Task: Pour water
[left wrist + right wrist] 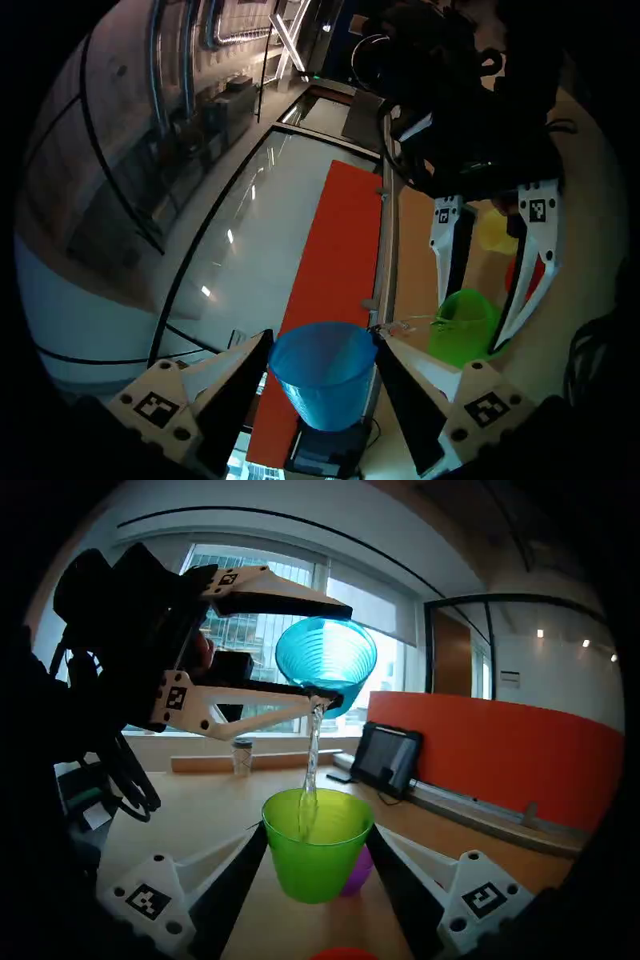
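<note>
The left gripper [322,340] pinches the tipped blue cup [324,376] between its fingers, and water [312,752] falls into the green cup [318,856] clamped by the right gripper [318,832].

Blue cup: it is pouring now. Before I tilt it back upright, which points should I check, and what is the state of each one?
1. Left gripper holds the blue cup with both fingers: ok.
2. Right gripper holds the green cup with both fingers: ok.
3. Water stream falls inside the green cup's rim: ok.
4. Green cup is upright: ok.
5. Room left in the green cup: cannot tell.
6. Water left in the blue cup: cannot tell.
</note>
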